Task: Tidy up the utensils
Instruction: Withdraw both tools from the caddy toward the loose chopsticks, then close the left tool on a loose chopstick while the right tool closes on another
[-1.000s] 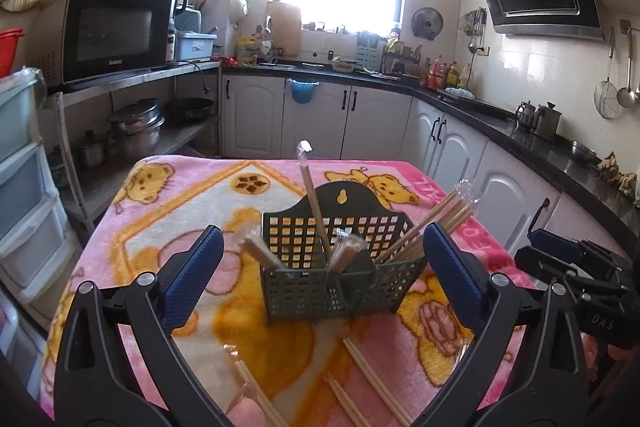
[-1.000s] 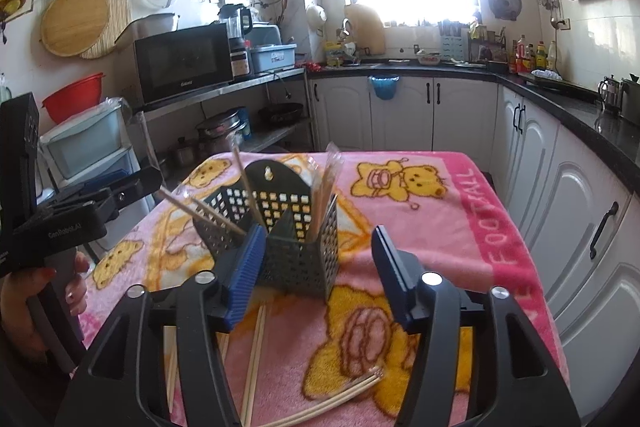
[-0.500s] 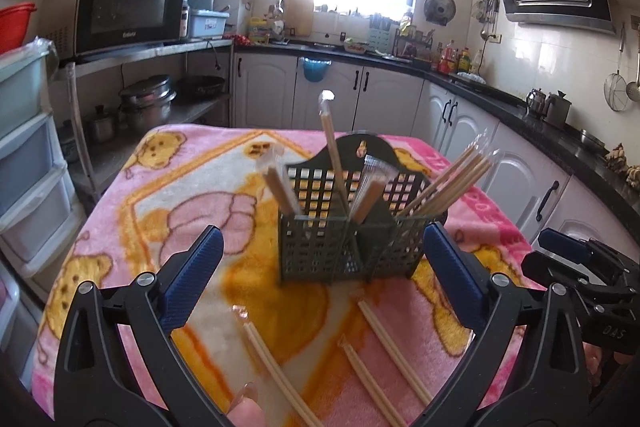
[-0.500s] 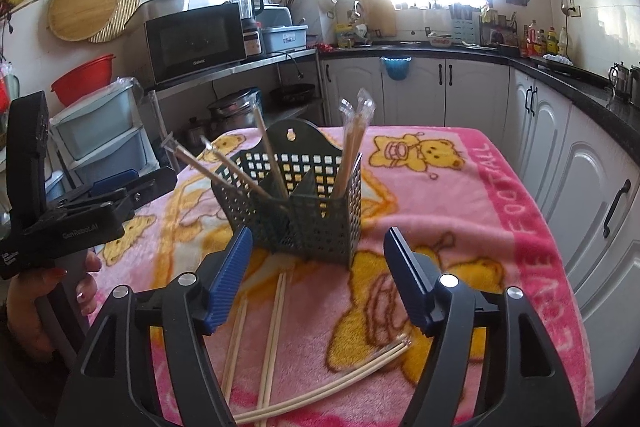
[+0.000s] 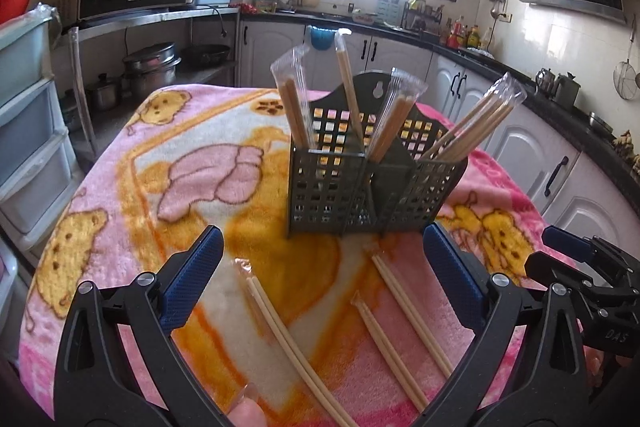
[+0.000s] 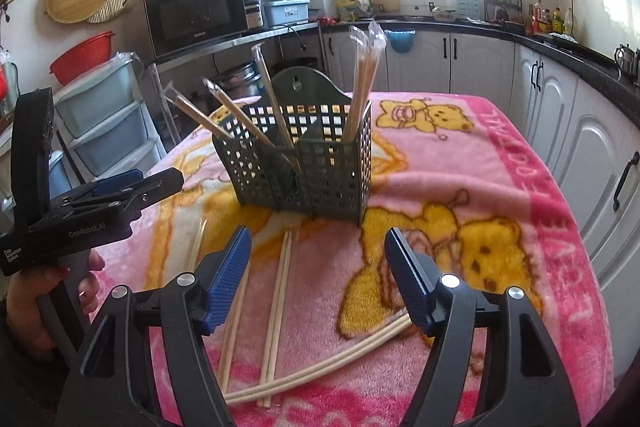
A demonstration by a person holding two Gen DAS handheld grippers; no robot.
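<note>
Left wrist view shows us the left tongs [image 5: 320, 275] spread wide with nothing between the blue ribbed pads [image 5: 191, 279], low over the counter covered by a pink fleece blanket with yellow bears [image 5: 100, 227]. At twelve o'clock from these tongs stands the dark grey perforated plastic utensil caddy [image 5: 360, 187], upright on the blanket. Inside it we see several pairs of pale wooden chopsticks in clear plastic sleeves [image 5: 294, 99]; they lean in different directions, and one bundle tilts strongly toward two o'clock. Three more pairs of loose wooden chopsticks [image 5: 412, 311] lie flat on the blanket between the caddy and the tongs, near each other but not touching the caddy. At four o'clock we see the right tongs [image 5: 572, 247] from the side.

From the right wrist view, the right tongs [image 6: 318, 275] have just been opening and now stand apart, with no object pinched between them. The caddy [image 6: 312, 163] is at twelve o'clock, and the loose chopsticks [image 6: 276, 299] lie under and in front of the pads; one long pair crosses the others near five o'clock. At nine o'clock a person's hand [image 6: 44, 291] holds the handle of the left tongs [image 6: 132, 187].
</note>
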